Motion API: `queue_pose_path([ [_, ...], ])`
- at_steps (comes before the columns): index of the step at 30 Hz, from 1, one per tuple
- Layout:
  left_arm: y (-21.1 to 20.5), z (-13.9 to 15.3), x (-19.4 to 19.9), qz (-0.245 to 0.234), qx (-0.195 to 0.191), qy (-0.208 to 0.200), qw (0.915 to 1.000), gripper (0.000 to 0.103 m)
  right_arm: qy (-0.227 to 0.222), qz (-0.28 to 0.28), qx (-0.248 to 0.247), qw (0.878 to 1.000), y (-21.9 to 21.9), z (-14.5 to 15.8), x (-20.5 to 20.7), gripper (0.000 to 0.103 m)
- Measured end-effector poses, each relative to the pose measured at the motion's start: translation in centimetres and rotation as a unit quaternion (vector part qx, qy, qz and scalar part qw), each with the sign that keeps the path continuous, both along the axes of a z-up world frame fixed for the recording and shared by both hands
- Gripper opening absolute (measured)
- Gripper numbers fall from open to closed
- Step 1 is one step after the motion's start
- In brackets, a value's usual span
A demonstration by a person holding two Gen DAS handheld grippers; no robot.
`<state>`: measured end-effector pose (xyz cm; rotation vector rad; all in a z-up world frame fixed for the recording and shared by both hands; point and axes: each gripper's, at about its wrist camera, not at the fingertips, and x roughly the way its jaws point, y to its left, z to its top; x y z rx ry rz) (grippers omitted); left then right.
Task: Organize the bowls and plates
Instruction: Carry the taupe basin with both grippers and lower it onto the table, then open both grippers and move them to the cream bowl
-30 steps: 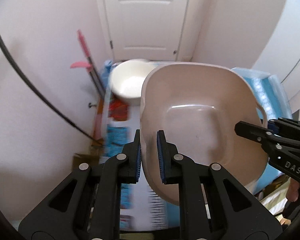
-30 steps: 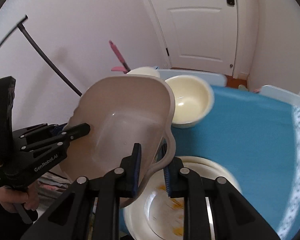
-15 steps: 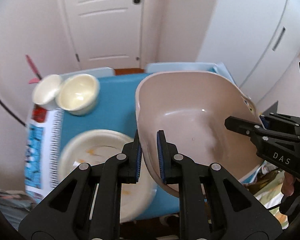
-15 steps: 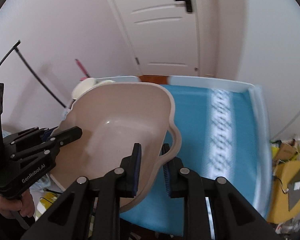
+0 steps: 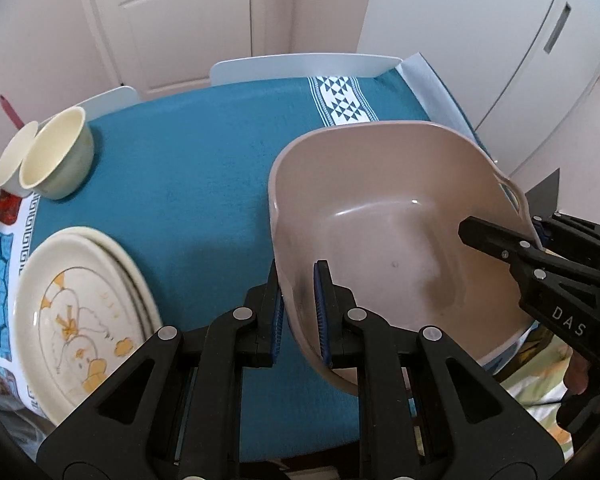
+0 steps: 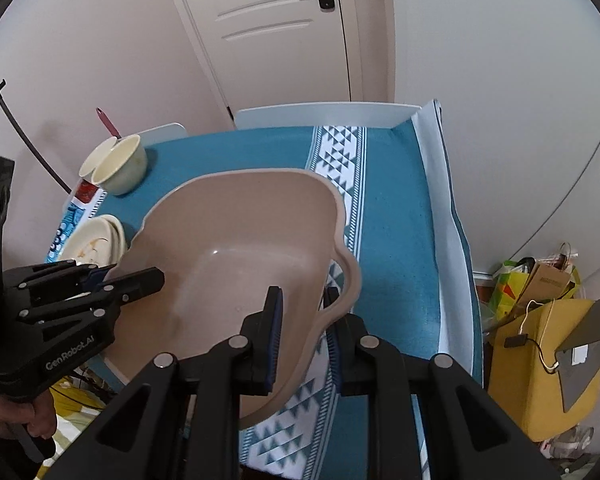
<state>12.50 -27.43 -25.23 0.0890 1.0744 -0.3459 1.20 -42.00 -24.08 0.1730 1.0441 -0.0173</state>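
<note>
A beige plastic basin (image 5: 384, 216) (image 6: 240, 248) hangs above the right side of the blue-clothed table (image 5: 188, 152). My left gripper (image 5: 300, 312) is shut on its near-left rim. My right gripper (image 6: 302, 332) is shut on its rim beside the handle; it also shows in the left wrist view (image 5: 500, 240). The left gripper shows in the right wrist view (image 6: 132, 280). Stacked cream plates (image 5: 80, 320) (image 6: 92, 240) with an orange print lie at the table's left. Two cream bowls (image 5: 56, 160) (image 6: 120, 164) stand at the far left corner. The basin is empty.
A white door (image 6: 284, 28) stands behind the table. White chair backs (image 5: 300, 66) line its far edge. A yellow cardboard box (image 6: 540, 360) and bags stand on the floor to the right. A pink handle (image 6: 106, 122) leans on the wall.
Both grippers carried the basin to the right, from over the plates and bowls to over the table's right side. The grips have not changed.
</note>
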Motion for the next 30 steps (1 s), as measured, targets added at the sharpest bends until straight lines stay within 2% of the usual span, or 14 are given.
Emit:
queue_pose_path([
  [14,-0.9,-1.8,1.0,0.002,0.015,0.005,0.9999,0.012,0.011,-0.001,0.002,1.0,-0.9,-3.2,0.0,0.019],
  [17,-1.2,-2.1,1.3,0.002,0.022,0.006,0.9997,0.016,0.011,-0.005,0.009,1.0,-1.0,-3.3,0.1,0.019],
  [19,-1.3,-2.2,1.2,-0.002,0.028,0.007,0.9996,0.023,0.01,-0.004,0.014,1.0,-1.0,-3.4,0.1,0.019],
  [20,-1.4,-2.2,1.1,-0.004,0.032,0.005,0.9995,0.037,0.011,-0.003,0.016,1.0,-1.0,-3.4,0.2,0.019],
  [21,-1.5,-2.2,1.0,-0.003,0.038,0.0,0.9993,0.059,0.012,-0.003,0.017,1.0,-0.9,-3.4,0.2,0.019],
  [23,-1.4,-1.8,0.8,-0.003,0.035,-0.014,0.9993,0.076,0.013,-0.006,0.016,1.0,-0.8,-3.5,0.2,0.02],
  [24,-1.3,-1.6,0.6,-0.004,0.031,-0.02,0.9993,0.077,0.012,-0.007,0.016,1.0,-0.8,-3.5,0.1,0.025],
  [26,-1.3,-1.3,0.5,-0.005,0.033,-0.023,0.9992,0.079,0.006,-0.009,0.021,1.0,-0.9,-3.4,0.0,0.042],
  [27,-1.3,-1.3,0.5,-0.004,0.039,-0.025,0.9989,0.079,0.002,-0.01,0.025,1.0,-0.9,-3.3,-0.1,0.056],
  [30,-0.8,-1.2,0.3,-0.002,0.036,-0.023,0.9991,0.079,-0.009,-0.016,0.028,0.999,-1.1,-2.9,-0.5,0.082],
])
